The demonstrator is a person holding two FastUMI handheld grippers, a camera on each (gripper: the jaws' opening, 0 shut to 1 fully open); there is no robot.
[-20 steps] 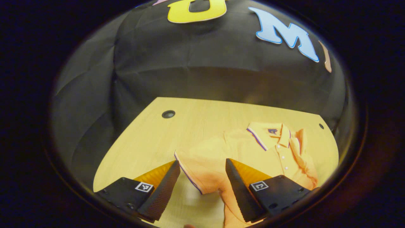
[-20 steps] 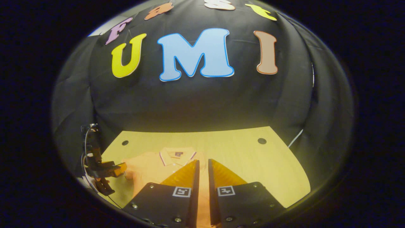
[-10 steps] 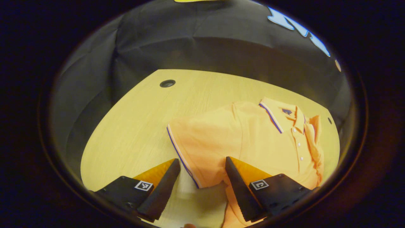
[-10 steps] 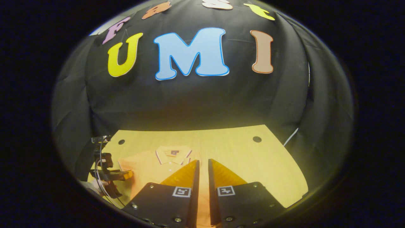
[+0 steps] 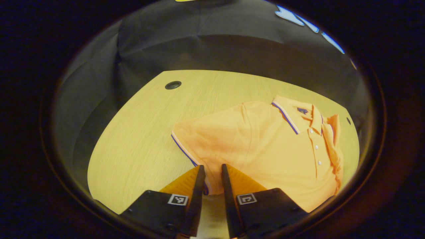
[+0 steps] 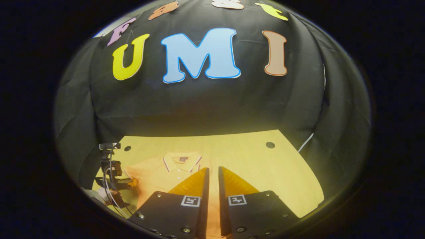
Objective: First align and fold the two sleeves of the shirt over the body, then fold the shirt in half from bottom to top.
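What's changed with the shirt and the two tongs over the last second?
The left tongs moved in and down over the shirt's left sleeve and narrowed from wide open onto its striped cuff corner; whether the cloth is truly pinched is unclear. The right tongs stayed nearly closed over the shirt, and the shirt itself stayed flat on the table.

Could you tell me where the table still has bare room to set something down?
Bare table lies between the shirt's left sleeve and the cable hole. In the right gripper view, bare wood runs from the shirt towards the other hole. It is crowded at the sleeve cuff, where the left claw pinches.
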